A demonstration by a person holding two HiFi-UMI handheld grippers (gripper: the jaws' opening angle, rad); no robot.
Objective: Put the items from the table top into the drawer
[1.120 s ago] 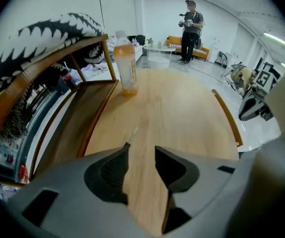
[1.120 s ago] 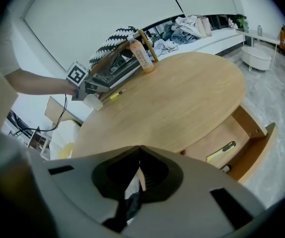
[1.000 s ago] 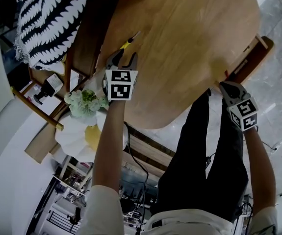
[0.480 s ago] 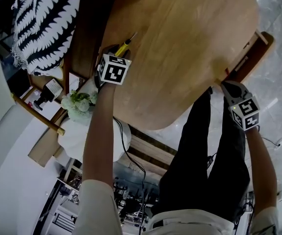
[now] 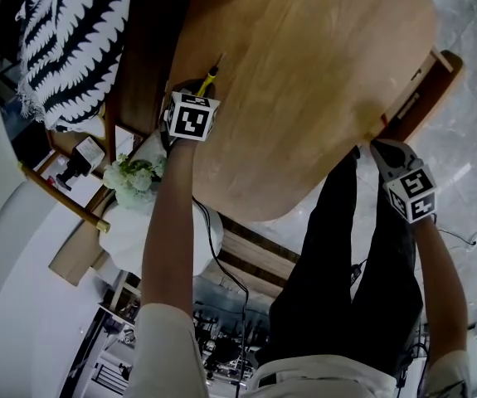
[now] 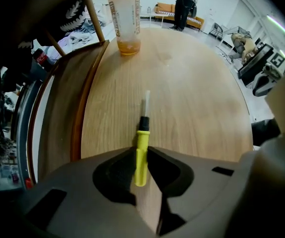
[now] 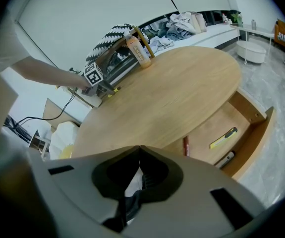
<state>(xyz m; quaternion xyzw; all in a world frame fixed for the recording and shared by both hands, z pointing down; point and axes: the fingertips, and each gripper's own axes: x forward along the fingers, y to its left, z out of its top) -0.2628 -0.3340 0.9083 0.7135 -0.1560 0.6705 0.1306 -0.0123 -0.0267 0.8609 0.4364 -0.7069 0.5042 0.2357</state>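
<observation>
A screwdriver (image 5: 211, 75) with a yellow handle (image 6: 141, 150) lies on the round wooden table (image 5: 304, 81) near its left edge, shaft pointing away from me. My left gripper (image 6: 141, 156) points straight down over it (image 5: 195, 91). Its jaws are closing, and the handle fills the gap between the tips, touching both. My right gripper (image 5: 384, 150) hangs off the table's near right edge by the open drawer (image 5: 425, 89). It is shut (image 7: 140, 148) with nothing in it.
The drawer (image 7: 216, 125) holds a yellow utility knife (image 7: 224, 138), a red pen (image 7: 186, 146) and a grey item (image 7: 226, 158). An orange-tinted bottle (image 6: 124, 16) stands at the table's far side. A wooden chair with striped cloth (image 5: 80, 31) adjoins the left edge.
My left gripper has come down onto the screwdriver, and its jaws, wide apart a second ago, have closed in around the handle. The right gripper has stayed put.
</observation>
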